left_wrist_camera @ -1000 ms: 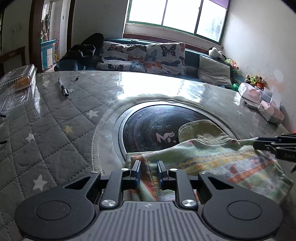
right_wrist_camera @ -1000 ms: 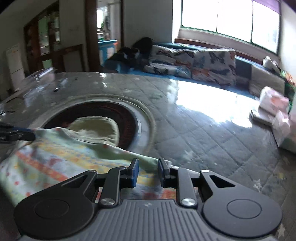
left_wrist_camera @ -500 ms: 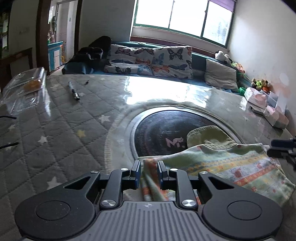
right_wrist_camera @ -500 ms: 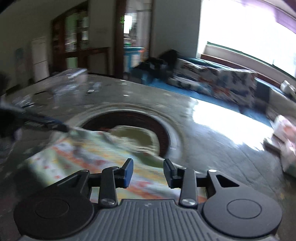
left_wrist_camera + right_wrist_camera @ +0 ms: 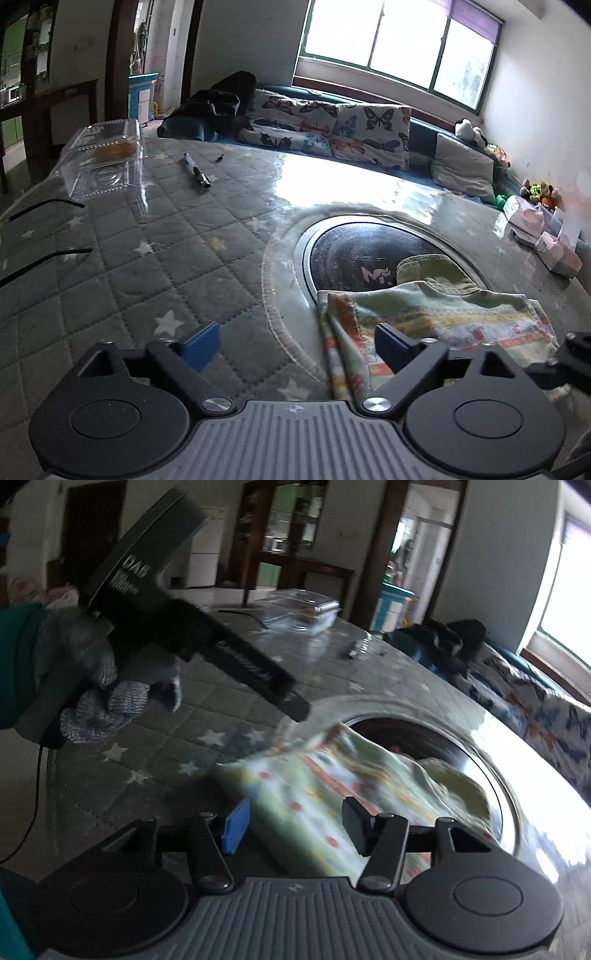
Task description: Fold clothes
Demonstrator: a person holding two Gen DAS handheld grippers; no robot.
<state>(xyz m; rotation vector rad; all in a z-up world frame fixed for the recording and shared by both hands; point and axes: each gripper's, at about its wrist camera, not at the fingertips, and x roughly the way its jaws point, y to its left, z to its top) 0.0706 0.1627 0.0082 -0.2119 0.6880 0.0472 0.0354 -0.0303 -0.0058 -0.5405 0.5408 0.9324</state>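
Both grippers let go since prev frame: left gripper [image 5: 295, 341] jaws opening wide, right gripper [image 5: 295, 825] jaws opening, folded cloth [image 5: 436, 314] loose on worktop [image 5: 147, 258].

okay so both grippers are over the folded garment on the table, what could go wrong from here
Both grippers' jaws are opening; the left gripper has the garment clear of its pads. The loosely stacked fold may slump open. Part of it lies over the dark round inset, so it could sag there. The right gripper view is blurred, and it could snag the cloth.

Pale green garment [image 5: 436, 314] with orange-yellow printed bands, grey star-quilted table cover [image 5: 147, 266], butterfly-print cushions [image 5: 332, 129]
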